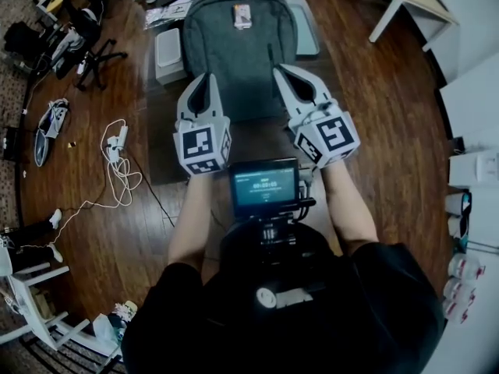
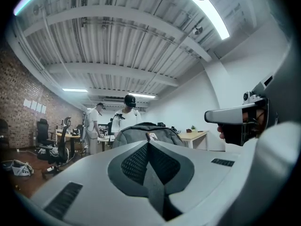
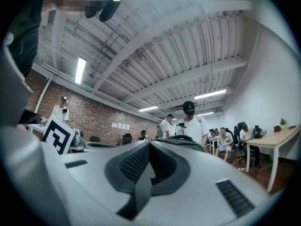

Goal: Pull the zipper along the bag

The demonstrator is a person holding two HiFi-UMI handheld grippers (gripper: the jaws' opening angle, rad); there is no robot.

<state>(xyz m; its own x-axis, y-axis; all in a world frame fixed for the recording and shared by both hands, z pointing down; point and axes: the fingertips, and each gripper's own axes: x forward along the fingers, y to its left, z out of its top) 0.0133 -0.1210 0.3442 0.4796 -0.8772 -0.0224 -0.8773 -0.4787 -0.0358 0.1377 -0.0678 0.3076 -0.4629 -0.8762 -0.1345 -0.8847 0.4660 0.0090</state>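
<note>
The task is at its approach stage: neither tool touches the bag (image 1: pixel 238 45) yet. The left hand-held gripper (image 1: pixel 208 79) and the right hand-held gripper (image 1: pixel 280 69) hang side by side, both with jaws pressed together and nothing between them, as each gripper view confirms.

The bag lies just ahead of both tips on the dark, glossy worktop (image 1: pixel 257 140), its lower edge nearest them and its rounded top farthest away. It is a backpack of grey, matte woven fabric, soft and domed, with a small pale label (image 1: pixel 242 15) near the far end. A thin dark line running down the panel, just ahead of the right tool's tip, looks like the zipper (image 1: pixel 270 55). Its pull is too small to make out.

The jaws themselves are smooth pale plastic tapering to points, with dark ridged pads inside.

The next move likely calls for spreading one pair of jaws, finding the pull and pinching it. The other tool would then pin the soft fabric so it does not bunch.
</note>
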